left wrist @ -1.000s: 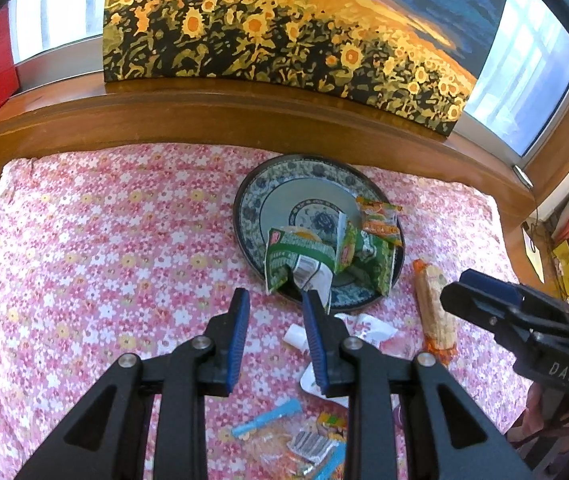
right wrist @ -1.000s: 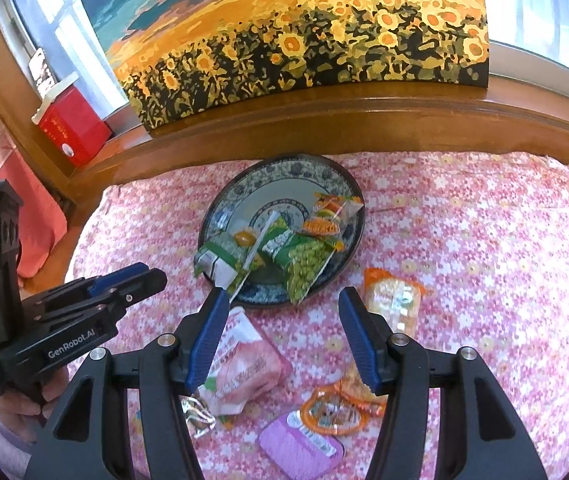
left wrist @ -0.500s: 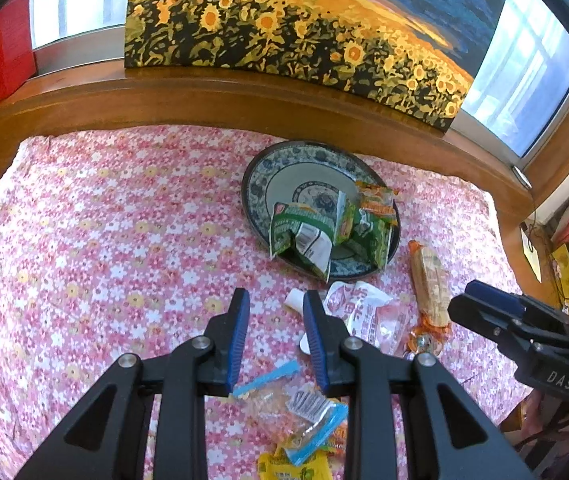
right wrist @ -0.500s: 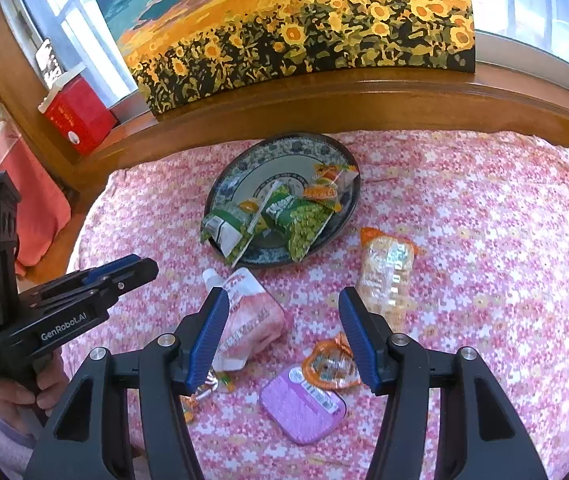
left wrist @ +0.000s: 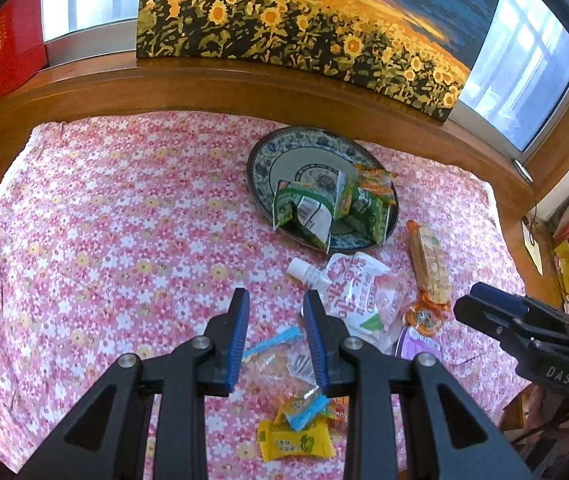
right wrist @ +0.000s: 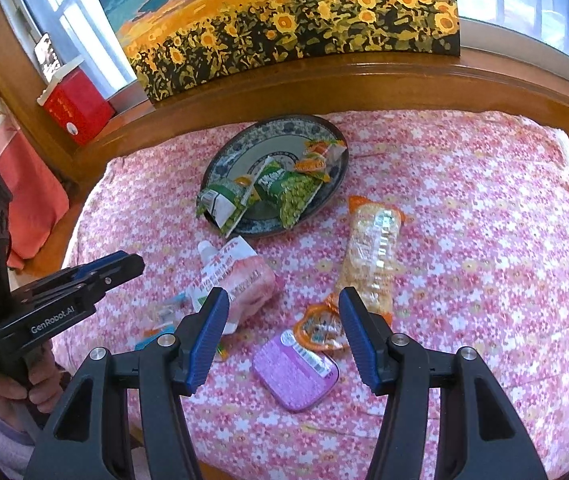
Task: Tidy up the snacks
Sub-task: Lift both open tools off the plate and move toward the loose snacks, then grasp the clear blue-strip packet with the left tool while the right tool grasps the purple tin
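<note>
A blue patterned plate [left wrist: 268, 152] [right wrist: 240, 148] on the pink floral cloth holds green snack packets [left wrist: 304, 212] [right wrist: 292, 192] and an orange one [left wrist: 374, 180]. Loose on the cloth lie a pink spouted pouch [left wrist: 356, 292] [right wrist: 236, 276], a long cracker pack [left wrist: 428, 268] [right wrist: 372, 256], a purple pack [right wrist: 294, 368], an orange round snack [right wrist: 320, 328], a clear candy bag [left wrist: 280, 364] and a yellow packet [left wrist: 296, 444]. My left gripper [left wrist: 274, 336] is open and empty above the candy bag. My right gripper [right wrist: 284, 336] is open and empty above the purple pack.
A sunflower painting [left wrist: 304, 28] leans on the wooden sill behind the table. A red box [left wrist: 4, 52] [right wrist: 76, 108] stands at the sill's left. The cloth's left half [left wrist: 104, 220] and right part [right wrist: 484, 220] carry nothing.
Both grippers have pulled back toward the table's near edge, away from the plate; more loose snacks have come into view. Both stay open and empty.
</note>
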### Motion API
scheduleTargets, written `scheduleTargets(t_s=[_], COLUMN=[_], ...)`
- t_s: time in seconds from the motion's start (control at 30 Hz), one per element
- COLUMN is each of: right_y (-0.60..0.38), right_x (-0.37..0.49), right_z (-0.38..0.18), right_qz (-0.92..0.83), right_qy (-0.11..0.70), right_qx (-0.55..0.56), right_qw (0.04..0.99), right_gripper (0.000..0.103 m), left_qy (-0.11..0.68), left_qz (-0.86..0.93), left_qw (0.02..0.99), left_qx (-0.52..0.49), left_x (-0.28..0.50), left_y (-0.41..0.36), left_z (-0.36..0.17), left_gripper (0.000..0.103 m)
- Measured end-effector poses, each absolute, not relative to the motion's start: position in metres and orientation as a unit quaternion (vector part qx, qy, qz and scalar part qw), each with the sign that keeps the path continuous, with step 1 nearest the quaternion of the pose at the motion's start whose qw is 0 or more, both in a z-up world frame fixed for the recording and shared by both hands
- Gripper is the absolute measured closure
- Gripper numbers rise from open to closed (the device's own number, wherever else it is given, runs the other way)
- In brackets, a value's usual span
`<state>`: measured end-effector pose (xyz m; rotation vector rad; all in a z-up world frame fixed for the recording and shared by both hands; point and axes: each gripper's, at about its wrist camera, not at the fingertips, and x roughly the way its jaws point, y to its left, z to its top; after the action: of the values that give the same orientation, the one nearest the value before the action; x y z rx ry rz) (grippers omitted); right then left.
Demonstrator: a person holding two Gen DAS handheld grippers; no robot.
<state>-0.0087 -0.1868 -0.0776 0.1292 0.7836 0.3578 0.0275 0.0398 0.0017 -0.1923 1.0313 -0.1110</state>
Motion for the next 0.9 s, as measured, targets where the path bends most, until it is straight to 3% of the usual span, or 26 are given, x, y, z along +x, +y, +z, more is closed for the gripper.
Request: scheduleTargets(t_s=[0.4,0.47,0.67,0.9], right_y=[-0.194,-0.195,-0.199,-0.200], right_x=[-0.022,-0.025,-0.030,-0.031], right_z=[-0.089,-0.091,-0.098,-0.108], right_qz=[0.172,0.171,0.168,0.168], right_qy=[0.391,0.393,0.401,0.414], right_qx=[0.063,0.062,0.063,0.060], right_qw=[0.902,0.901,0.898,0.893], right_gripper=[0.044,0.044,0.044,0.044], left_qy=[0.505,0.508,0.523,0.537], left_qz=[-0.060,-0.055,-0.044,-0.045], left_qw=[0.855,0.854,0.844,0.836], left_qx=[-0.100,-0.100,-0.112,-0.106], left_x=[0.008,0.006,0.003,0.005], left_y=[0.034,0.034,0.034,0.026], left_z=[-0.004,-0.006,-0.017,-0.030], left_gripper=[0.074,0.061,0.046,0.043])
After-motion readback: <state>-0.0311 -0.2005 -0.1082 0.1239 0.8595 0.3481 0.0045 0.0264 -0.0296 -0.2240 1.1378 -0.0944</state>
